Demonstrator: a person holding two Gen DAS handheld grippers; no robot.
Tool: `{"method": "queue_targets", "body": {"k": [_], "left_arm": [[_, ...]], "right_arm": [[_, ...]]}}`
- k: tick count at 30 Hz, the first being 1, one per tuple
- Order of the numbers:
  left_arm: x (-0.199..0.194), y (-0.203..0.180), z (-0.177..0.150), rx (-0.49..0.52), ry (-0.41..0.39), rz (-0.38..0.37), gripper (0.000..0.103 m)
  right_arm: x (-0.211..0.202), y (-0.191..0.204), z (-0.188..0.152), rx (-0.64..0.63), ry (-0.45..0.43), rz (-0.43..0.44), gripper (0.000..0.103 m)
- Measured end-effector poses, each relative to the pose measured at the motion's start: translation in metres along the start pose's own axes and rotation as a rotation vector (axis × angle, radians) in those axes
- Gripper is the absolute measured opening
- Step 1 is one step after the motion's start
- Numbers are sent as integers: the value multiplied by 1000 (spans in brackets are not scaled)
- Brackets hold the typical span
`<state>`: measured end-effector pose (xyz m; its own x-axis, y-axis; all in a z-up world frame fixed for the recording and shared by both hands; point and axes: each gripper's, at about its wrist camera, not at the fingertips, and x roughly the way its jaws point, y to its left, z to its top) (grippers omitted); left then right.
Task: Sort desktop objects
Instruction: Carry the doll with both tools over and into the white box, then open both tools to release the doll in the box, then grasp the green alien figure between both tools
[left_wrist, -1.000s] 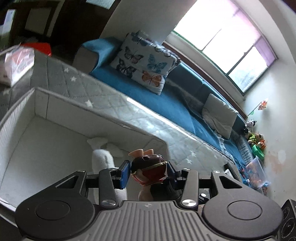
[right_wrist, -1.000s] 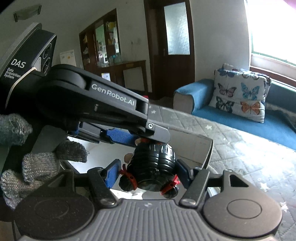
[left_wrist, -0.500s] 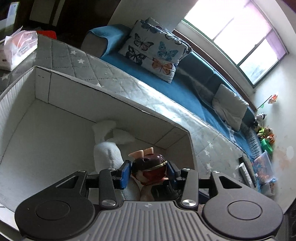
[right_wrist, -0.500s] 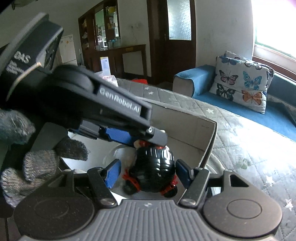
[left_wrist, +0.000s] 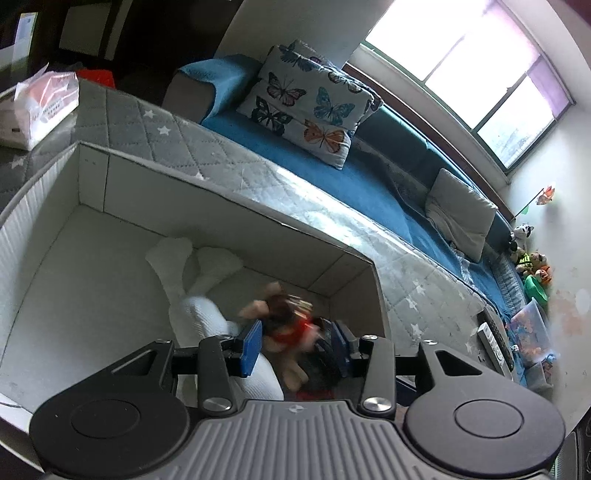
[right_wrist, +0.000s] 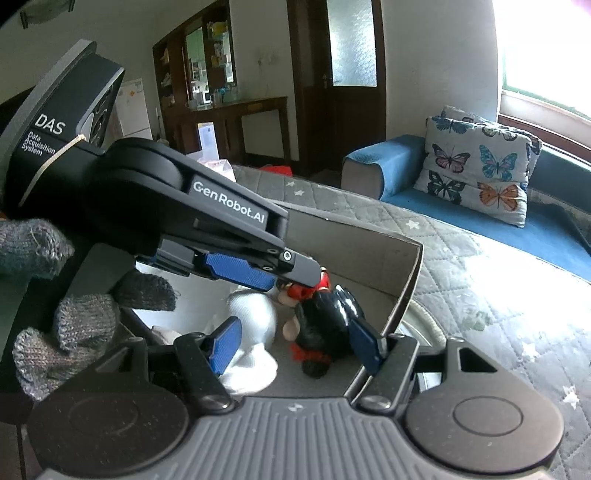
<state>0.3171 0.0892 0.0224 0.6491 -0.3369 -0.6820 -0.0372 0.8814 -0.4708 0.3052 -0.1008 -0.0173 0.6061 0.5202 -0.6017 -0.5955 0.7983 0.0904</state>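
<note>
Both grippers (left_wrist: 295, 341) (right_wrist: 295, 345) gaped over the box (left_wrist: 92, 177) — toys (left_wrist: 284, 325) (right_wrist: 325, 325) let go, landing lower centre beside the sock (right_wrist: 255, 325).

In the box (left_wrist: 92, 162) on the bench (left_wrist: 295, 192), the plush toy (left_wrist: 207, 321) lies at 9 o'clock of the doll (left_wrist: 284, 325), the round toy (right_wrist: 328, 317) at the doll's 3 o'clock. The tissue pack (left_wrist: 44, 103) sits behind the box, towards 11 o'clock.
</note>
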Motion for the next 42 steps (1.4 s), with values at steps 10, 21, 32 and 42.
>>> {"method": "queue_targets", "body": {"k": [10,21,32,42], "left_arm": [[-29,-21,-24,95,-31,15,44],[-66,-41,-63,176,-55,11,44],[-96,-38,-110,229,-61,34,44],[-111,-25,-147,221,-30,49,44]], "right_arm": [[-33,7,-10,9,-36,-2,67],[-79,21,-38,8,-66,-16,78],[-109,35,-71,16,-62,-19,82],[-128,52,-104,4,-41,-20,90]]}}
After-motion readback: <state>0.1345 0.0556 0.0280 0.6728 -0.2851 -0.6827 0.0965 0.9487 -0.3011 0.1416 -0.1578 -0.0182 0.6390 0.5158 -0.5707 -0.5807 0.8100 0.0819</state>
